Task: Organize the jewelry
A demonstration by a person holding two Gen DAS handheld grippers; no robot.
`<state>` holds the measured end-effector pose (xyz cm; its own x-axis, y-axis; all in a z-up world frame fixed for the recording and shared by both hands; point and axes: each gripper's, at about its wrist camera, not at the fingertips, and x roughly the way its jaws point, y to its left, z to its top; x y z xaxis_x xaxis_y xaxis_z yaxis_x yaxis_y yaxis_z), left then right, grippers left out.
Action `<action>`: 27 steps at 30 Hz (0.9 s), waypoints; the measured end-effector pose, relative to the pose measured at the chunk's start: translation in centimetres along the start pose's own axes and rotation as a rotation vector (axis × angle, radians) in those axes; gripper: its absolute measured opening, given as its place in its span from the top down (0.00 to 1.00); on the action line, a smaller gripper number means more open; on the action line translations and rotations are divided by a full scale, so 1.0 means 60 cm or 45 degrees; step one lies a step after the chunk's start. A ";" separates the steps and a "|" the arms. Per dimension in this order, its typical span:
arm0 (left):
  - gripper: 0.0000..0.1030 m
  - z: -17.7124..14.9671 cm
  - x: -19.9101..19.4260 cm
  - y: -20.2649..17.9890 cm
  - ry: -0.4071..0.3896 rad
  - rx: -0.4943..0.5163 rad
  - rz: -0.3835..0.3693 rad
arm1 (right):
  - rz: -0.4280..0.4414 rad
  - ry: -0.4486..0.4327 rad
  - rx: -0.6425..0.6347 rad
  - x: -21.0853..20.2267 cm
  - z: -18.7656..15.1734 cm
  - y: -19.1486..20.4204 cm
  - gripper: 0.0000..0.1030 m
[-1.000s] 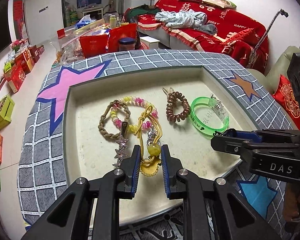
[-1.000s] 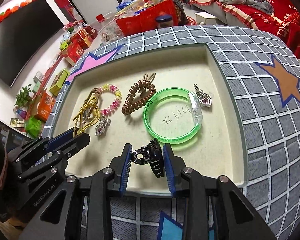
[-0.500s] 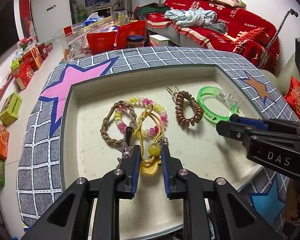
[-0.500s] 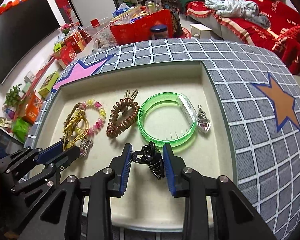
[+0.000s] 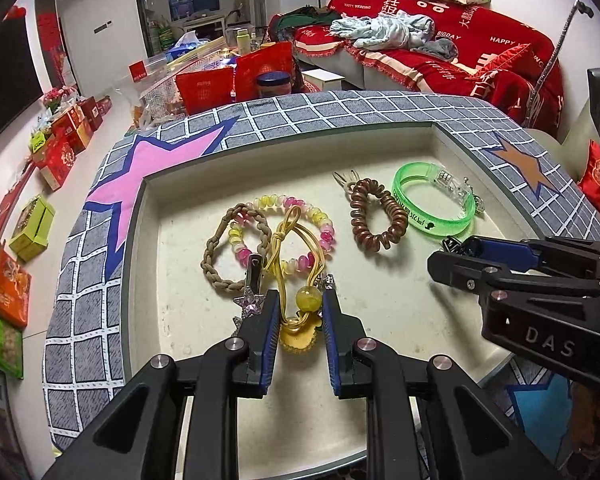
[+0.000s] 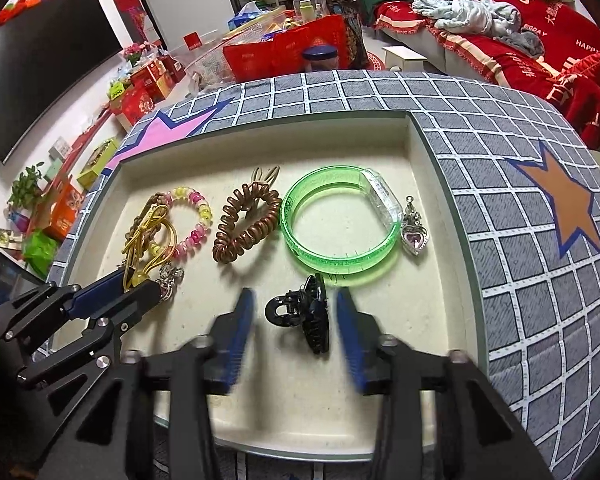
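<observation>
A cream tray [image 5: 400,152] holds the jewelry. My left gripper [image 5: 299,310] is shut on a yellow hair tie with a bead and gold charm [image 5: 306,300], which lies over a pink-and-yellow bead bracelet [image 5: 324,224] and a braided brown band [image 5: 216,256]. A star clip [image 5: 252,300] lies by its left finger. My right gripper [image 6: 294,312] is open, with a black claw clip [image 6: 308,316] lying loose on the tray between its jaws. Beyond it are a brown coil tie [image 6: 244,224], a green bangle [image 6: 332,232] and a heart pendant [image 6: 414,236].
The tray sits in a grey checked cloth with stars [image 5: 340,112]. Red bags and boxes [image 5: 236,80] stand behind it, a red sofa [image 5: 460,48] at the back right. Gift boxes [image 5: 32,224] line the floor at left.
My right gripper has opened and let the black claw clip down onto the tray in front of the green bangle. My left gripper stays shut on the yellow hair tie.
</observation>
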<state>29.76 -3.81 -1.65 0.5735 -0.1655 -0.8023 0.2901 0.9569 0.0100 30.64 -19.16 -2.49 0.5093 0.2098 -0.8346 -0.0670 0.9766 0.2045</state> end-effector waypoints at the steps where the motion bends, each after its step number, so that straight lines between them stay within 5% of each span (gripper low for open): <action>1: 0.64 0.000 -0.001 -0.001 0.000 0.001 0.001 | 0.013 -0.008 0.010 -0.003 -0.002 -0.001 0.42; 19: 0.63 0.000 -0.014 -0.011 -0.038 0.005 0.041 | 0.118 -0.152 0.170 -0.097 -0.021 -0.033 0.35; 20: 0.50 0.001 -0.013 -0.010 -0.035 -0.002 0.036 | 0.120 -0.159 0.177 -0.102 -0.021 -0.035 0.35; 21: 0.19 0.001 -0.014 -0.008 -0.039 -0.009 0.040 | 0.121 -0.166 0.181 -0.107 -0.022 -0.036 0.35; 22: 0.08 0.002 -0.018 -0.007 -0.058 -0.022 0.053 | 0.121 -0.170 0.181 -0.111 -0.021 -0.038 0.35; 27: 0.03 0.015 -0.032 -0.004 -0.094 -0.043 0.055 | 0.109 -0.179 0.184 -0.122 -0.025 -0.046 0.35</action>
<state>29.30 -3.95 0.40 0.6401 -0.1394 -0.7555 0.2385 0.9709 0.0229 25.80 -23.31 2.27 0.6226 0.2733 -0.7333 0.0032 0.9361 0.3516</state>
